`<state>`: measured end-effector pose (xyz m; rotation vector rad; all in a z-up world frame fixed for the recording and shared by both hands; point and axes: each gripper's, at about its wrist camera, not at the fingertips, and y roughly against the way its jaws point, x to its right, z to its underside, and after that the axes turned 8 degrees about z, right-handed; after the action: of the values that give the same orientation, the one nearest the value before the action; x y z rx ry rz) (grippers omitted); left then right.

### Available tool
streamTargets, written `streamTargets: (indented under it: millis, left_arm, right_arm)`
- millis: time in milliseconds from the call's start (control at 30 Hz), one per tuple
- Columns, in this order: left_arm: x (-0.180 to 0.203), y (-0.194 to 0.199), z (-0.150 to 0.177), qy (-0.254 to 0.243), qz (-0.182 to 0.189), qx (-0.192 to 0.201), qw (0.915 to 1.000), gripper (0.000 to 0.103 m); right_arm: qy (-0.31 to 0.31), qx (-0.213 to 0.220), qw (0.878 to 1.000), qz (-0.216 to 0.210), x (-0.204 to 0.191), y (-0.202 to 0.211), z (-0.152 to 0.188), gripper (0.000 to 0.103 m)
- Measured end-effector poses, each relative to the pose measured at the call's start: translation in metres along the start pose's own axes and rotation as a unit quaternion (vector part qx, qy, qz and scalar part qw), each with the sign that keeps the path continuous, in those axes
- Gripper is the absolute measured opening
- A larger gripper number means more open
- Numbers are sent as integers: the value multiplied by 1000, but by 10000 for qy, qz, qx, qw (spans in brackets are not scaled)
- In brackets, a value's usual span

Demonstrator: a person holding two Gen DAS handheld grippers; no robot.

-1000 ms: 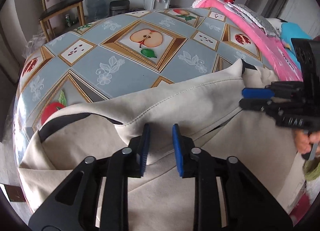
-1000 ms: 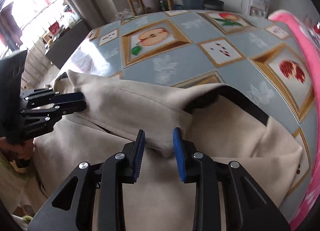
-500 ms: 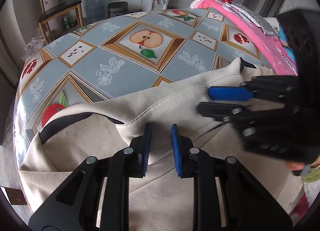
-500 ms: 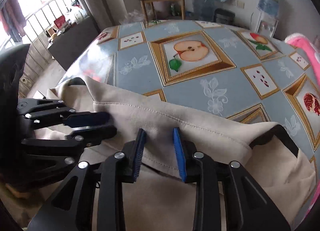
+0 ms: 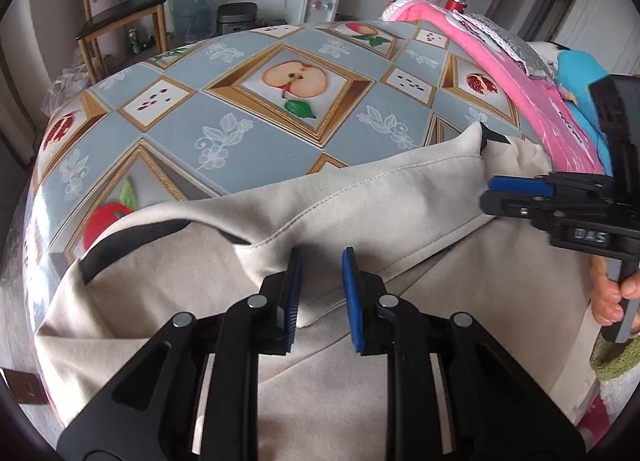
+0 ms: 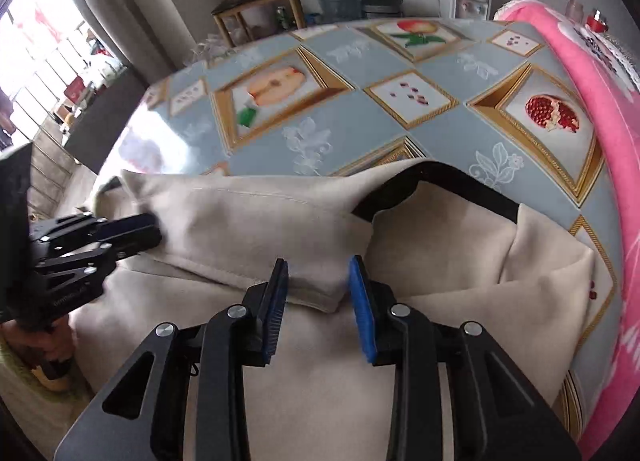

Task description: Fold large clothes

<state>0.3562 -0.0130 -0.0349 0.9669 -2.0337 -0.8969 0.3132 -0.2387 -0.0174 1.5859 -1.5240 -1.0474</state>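
— Where's the garment lying?

— The beige garment (image 5: pixel 360 205) sprawls over the near part of the worktop (image 5: pixel 248 133), a folded-over band with a stitched hem running left to right across both my views. A dark-lined opening (image 6: pixel 404 189) shows at its right end.

— And your grippers?

— My left gripper (image 5: pixel 320 293) has its pads parted, straddling the band's lower edge without pinching it. My right gripper (image 6: pixel 318 301) is likewise spread wide around a small flap of that same edge. Neither holds cloth.

— So what does the next move turn on?

— The band's long axis lies crosswise to both grippers, its free edge directly ahead of each. I judge both sit equally near: left takes the left stretch, right the end by the opening.

— Anything beside it?

— A pink blanket (image 6: pixel 600 109) along the worktop's right side.
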Motion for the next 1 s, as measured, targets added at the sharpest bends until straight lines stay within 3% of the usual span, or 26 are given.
streamTargets:
  millis: [33, 100, 167, 300, 500, 600, 733, 1000]
  left_arm:
    - [-1, 8, 0, 61, -4, 77, 10000, 21]
    - [0, 38, 3, 131, 20, 335, 9994, 23]
    - [3, 69, 9, 120, -55, 537, 9985, 27]
    - [4, 135, 43, 246, -256, 819, 9960, 30]
    - [-1, 197, 128, 618, -537, 1013, 9915, 35]
    - [-2, 205, 167, 806, -783, 985, 9888, 36]
    - [-11, 192, 206, 1204, -622, 847, 9871, 36]
    - [-26, 158, 221, 1412, -812, 747, 9838, 34]
  right_arm:
    - [-36, 68, 9999, -133, 0, 11, 2, 34]
    - [-95, 232, 9989, -396, 2, 41, 9, 55]
    - [-39, 414, 9978, -521, 2, 72, 24, 66]
    - [120, 523, 9960, -716, 1, 113, 61, 74]
    - [207, 305, 9952, -909, -19, 125, 124, 74]
    - [423, 158, 9949, -902, -44, 119, 152, 74]
    - [534, -157, 9930, -1038, -71, 104, 176, 74]
    - [692, -522, 9953, -420, -91, 76, 203, 74]
